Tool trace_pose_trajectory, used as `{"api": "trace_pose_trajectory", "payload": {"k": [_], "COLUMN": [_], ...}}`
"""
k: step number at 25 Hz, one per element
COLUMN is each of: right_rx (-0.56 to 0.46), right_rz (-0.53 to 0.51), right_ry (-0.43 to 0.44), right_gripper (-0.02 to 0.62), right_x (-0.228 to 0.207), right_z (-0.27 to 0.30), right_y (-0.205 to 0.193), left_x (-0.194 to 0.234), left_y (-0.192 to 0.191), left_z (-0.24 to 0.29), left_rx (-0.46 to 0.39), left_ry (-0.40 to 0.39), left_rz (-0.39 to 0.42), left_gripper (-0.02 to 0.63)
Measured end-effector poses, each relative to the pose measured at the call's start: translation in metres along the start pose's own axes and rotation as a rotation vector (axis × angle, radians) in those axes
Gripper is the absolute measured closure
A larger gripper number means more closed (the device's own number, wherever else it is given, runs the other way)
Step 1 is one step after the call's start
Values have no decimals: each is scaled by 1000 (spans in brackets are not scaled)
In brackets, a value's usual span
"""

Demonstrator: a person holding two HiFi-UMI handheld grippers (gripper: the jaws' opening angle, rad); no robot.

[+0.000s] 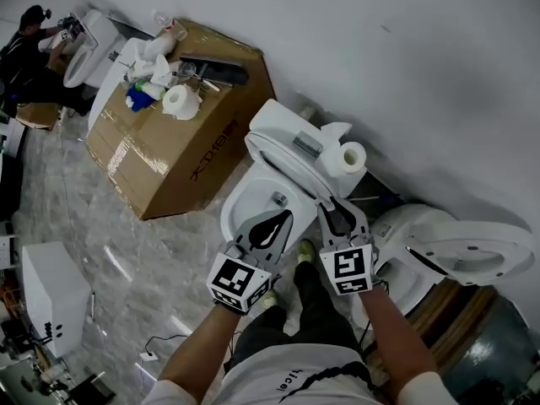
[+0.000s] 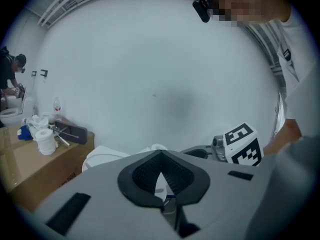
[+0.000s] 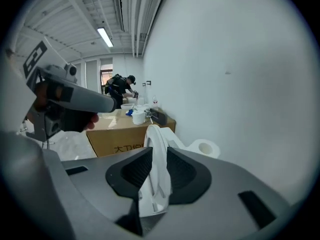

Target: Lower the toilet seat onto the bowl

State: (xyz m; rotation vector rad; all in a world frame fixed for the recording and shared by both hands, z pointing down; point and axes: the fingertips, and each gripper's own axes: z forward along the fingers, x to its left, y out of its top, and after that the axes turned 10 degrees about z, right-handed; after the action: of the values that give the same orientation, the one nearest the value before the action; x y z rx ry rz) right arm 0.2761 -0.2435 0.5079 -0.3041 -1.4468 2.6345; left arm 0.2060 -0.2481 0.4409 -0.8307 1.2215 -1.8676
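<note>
A white toilet [image 1: 287,133] stands against the wall, its bowl [image 1: 239,202] toward me. In the right gripper view the white seat [image 3: 157,149] is edge-on and upright between the jaws of my right gripper [image 3: 159,153]. The pads flank it without clearly pressing on it. The head view has my right gripper [image 1: 331,202] at the bowl's right side. My left gripper [image 1: 285,218] hovers over the bowl's front. In its own view the left gripper [image 2: 160,156] has its tips together and holds nothing.
A paper roll [image 1: 352,156] sits on the tank's right. A cardboard box [image 1: 181,163] at the left carries another roll [image 1: 180,101] and clutter. A second toilet [image 1: 456,250] lies at the right. Another person [image 1: 34,49] works at far left.
</note>
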Motion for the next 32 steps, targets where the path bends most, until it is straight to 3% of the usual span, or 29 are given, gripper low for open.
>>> {"api": "trace_pose_trajectory", "payload": {"k": [8, 18, 32], "right_rx": [57, 52, 149], "right_rz": [-108, -108, -177], "right_ry": [-69, -148, -37], "right_gripper": [517, 517, 534], "right_x": [-20, -21, 32], "right_z": [51, 68, 60], "right_y": [-44, -52, -73], "left_x": [14, 21, 26], "left_y": [-36, -54, -72], "left_z": [28, 21, -23], "left_rx": [46, 54, 34], "left_ry": [-3, 6, 37], "left_rz": [-34, -63, -83], "left_gripper": [595, 595, 595]}}
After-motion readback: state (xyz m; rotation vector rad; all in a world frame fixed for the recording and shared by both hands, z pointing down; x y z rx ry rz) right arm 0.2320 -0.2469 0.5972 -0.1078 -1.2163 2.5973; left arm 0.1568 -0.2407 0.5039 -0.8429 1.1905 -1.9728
